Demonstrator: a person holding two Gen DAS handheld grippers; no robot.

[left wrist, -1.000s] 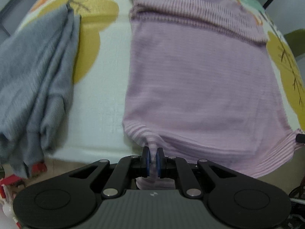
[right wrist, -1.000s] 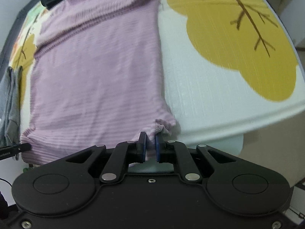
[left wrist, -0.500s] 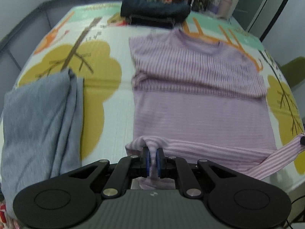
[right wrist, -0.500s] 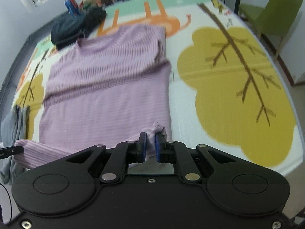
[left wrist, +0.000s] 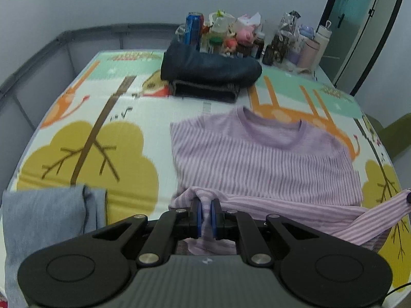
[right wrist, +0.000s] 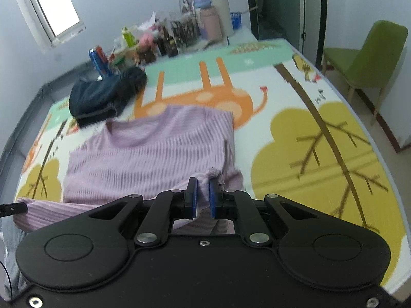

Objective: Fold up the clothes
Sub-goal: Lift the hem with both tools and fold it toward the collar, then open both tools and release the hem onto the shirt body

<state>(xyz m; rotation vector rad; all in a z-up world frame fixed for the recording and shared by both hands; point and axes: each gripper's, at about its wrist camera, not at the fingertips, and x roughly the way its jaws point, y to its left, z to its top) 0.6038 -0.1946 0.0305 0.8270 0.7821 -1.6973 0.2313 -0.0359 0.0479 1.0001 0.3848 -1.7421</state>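
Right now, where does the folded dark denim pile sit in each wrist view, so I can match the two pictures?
Left wrist: the dark denim pile lies top centre, beyond the purple striped shirt's collar, in front of the bottle clutter.
Right wrist: the dark denim pile lies upper left, beyond the shirt's collar.
Shared landmark: the blue can standing just behind the pile.
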